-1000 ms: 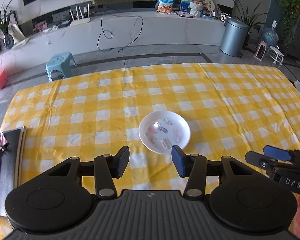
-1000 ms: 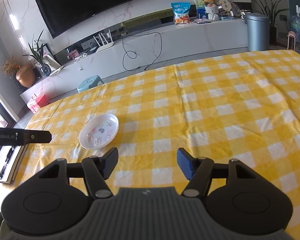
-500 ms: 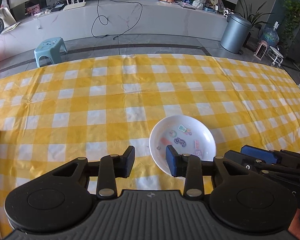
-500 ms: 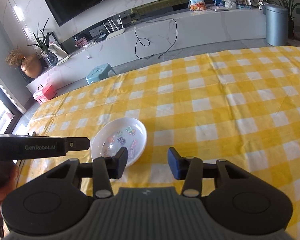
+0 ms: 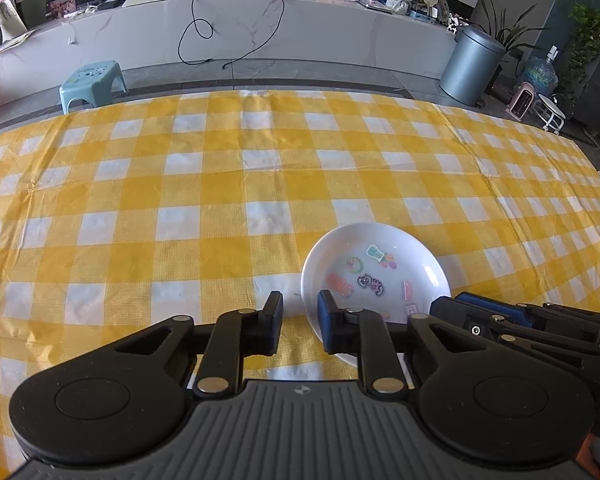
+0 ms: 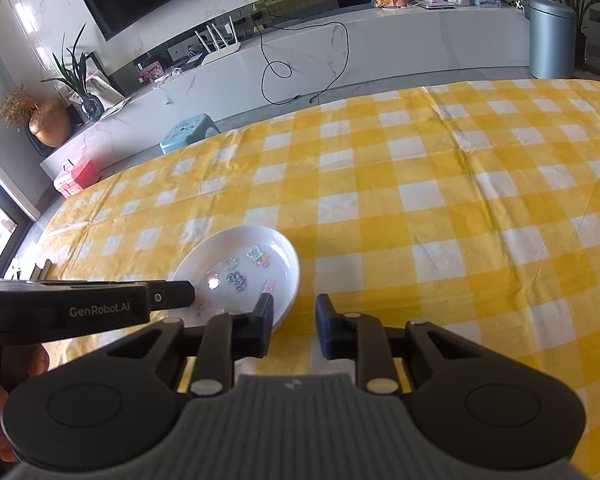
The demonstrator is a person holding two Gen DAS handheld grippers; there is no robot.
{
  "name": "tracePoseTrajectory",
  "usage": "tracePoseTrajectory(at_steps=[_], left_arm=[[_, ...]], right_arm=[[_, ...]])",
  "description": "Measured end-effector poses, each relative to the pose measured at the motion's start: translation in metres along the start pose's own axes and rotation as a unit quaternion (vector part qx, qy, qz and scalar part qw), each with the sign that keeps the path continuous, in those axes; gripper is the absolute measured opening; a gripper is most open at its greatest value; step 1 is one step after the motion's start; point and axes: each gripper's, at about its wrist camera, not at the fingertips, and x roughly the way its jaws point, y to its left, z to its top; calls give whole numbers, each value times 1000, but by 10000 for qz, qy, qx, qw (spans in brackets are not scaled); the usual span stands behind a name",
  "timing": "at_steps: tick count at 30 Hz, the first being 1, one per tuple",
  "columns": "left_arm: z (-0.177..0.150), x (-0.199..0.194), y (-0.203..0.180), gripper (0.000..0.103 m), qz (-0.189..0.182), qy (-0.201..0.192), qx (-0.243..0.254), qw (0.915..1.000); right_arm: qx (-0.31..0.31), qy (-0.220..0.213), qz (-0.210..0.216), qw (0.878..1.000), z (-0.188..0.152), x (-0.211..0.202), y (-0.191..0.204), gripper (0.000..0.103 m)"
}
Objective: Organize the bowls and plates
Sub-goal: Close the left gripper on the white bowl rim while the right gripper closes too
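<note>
While both grippers close in: one dish on table
Plate (image 5: 374,268): single white shallow plate, cartoon stickers printed inside, no food; sits on yellow check tablecloth (image 5: 180,200), near edge, at 5 o'clock in left view
Left gripper (image 5: 300,320): narrow gap, jaws closing; plate's left rim between fingers, pads not clearly pressing
Right gripper (image 6: 293,322): narrow, closing; plate's right rim between fingers, contact unclear
Count: plates 1, grippers 2
Background: bin (image 5: 474,66) at 1 o'clock, stool (image 5: 92,82) at 11
</note>
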Motion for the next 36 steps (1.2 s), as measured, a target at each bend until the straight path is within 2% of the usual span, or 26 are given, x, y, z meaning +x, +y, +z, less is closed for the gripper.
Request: tracePoseTrajectory(at_steps=[3, 9, 16, 22, 27, 36], left_arm=[[1, 1, -1, 8, -81, 11, -69, 9999], [0, -6, -5, 7, -5, -29, -101, 9999], [-3, -36, -19, 5, -1, -115, 0, 9999], [-13, -70, -46, 5, 251, -139, 30, 9996], [-24, -101, -68, 5, 414, -7, 1, 9991], [-57, -151, -102, 5, 319, -157, -152, 9992]], right_arm=[[-23, -8, 44, 10000, -2, -1, 1, 7], [-24, -89, 7, 10000, -1, -7, 4, 5], [-23, -201, 49, 9998, -3, -33, 4, 3], [-3, -285, 137, 9995, -11, -70, 4, 3], [101, -306, 283, 9991, -25, -109, 1, 2], [414, -388, 487, 9972, -57, -180, -11, 1]])
